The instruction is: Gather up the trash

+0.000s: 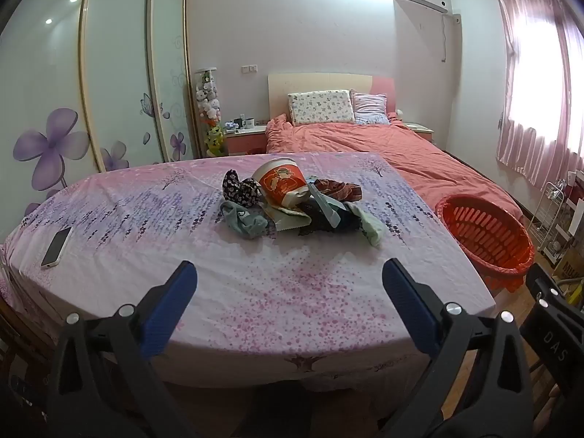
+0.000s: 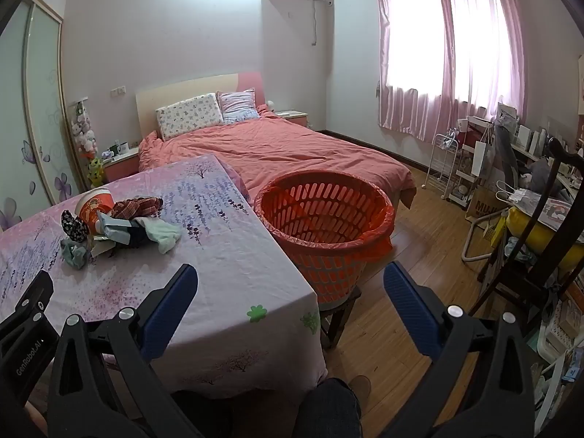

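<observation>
Wide view first: the table draped in a pink and lavender floral cloth [image 1: 255, 292] fills the near field, with the coral-quilted bed [image 2: 277, 153] running away behind it. Off the table's right edge stands the round orange plastic lattice basket lined with an orange bag [image 2: 325, 211], perched on a small dark wooden stool [image 2: 339, 314], mouth up and nothing visible inside.

Now the pile, sitting mid-table, well apart from both tools. Biggest piece is the red and cream paper noodle cup [image 1: 283, 186], tipped on its side. Its long axis runs from far-left to near-right, the wide mouth pointing away toward the bed, the narrow base toward the basket side. I judge it light, thin-walled and easy to crush, so a gentle pinch across the rim or the base looks safest. Around it lie soft scraps: a dark floral cloth [image 1: 239, 191], a plaid brown cloth [image 1: 337, 189], a pale green sock-like piece [image 1: 372, 230] and a grey-green bundle [image 1: 242, 221]. These should be limp and weightless; pinch a raised fold and they will drape.

A white smartphone [image 1: 56, 246] lies alone at the far left, not trash by my reading.

The left gripper [image 1: 290, 277] hangs over the near cloth, its 2 blue pads spread wide, holding nothing. The right gripper [image 2: 291, 279] sits over the table corner beside the basket, equally spread and unloaded.
</observation>
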Available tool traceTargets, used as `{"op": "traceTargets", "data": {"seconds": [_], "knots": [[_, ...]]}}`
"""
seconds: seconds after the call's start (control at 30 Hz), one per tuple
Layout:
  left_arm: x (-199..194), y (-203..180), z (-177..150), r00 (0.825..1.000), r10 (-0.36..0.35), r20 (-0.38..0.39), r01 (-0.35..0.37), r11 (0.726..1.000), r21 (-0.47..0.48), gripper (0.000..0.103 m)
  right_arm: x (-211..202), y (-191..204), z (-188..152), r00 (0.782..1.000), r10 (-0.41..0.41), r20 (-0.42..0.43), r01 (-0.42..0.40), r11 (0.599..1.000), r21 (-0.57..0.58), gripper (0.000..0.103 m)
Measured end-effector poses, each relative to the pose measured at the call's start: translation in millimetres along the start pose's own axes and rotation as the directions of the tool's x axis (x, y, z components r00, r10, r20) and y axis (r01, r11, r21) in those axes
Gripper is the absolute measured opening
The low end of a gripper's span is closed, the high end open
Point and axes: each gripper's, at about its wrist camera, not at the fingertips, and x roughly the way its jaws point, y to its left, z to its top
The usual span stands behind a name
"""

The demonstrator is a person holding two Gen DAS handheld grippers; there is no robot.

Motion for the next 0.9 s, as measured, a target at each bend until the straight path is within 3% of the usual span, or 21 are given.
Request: {"op": "traceTargets", "data": {"seconds": [0.9], "knots": [[0.2,0.0,0.0,1.000,-0.001,-0.004,0.001,1.000,-0.002,0.099,0.2,2.1,1.0,1.000,-0.002,0.003,0.002,1.000,-0.004,0.101]]}}
